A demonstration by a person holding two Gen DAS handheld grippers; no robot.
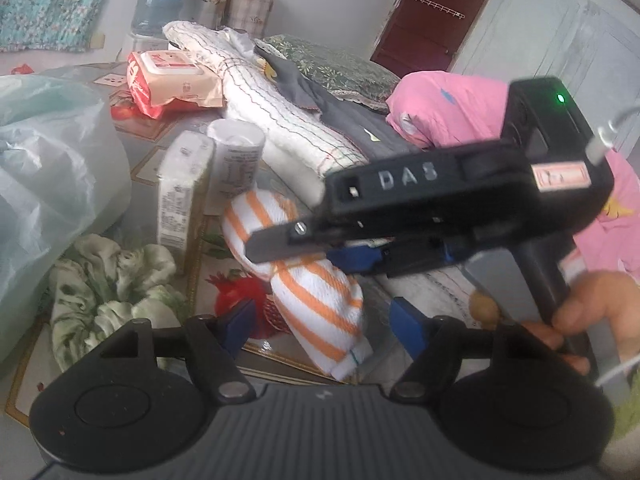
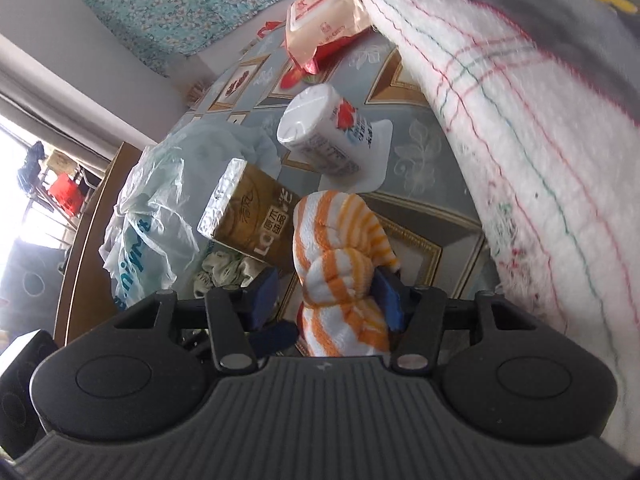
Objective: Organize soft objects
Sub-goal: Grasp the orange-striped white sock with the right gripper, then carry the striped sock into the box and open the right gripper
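Note:
An orange-and-white striped towel point(image 1: 316, 296) lies rolled on the patterned table, and shows bunched in the right wrist view point(image 2: 340, 280). My right gripper point(image 2: 326, 300) has its blue pads on either side of the towel's middle; the jaws stand apart, the right pad touching the cloth. It also shows from the side in the left wrist view point(image 1: 344, 256), over the towel. My left gripper point(image 1: 322, 326) is open, its pads on either side of the towel's near end. A green-and-white scrunched cloth point(image 1: 108, 300) lies left of it.
A large white stitched blanket point(image 1: 280, 112) and a pink quilt point(image 1: 452, 108) lie at the right. A gold tissue box point(image 2: 248, 216), a white tissue roll point(image 2: 324, 136), a wet-wipes pack point(image 1: 172, 76) and a pale plastic bag point(image 1: 44, 168) stand on the table.

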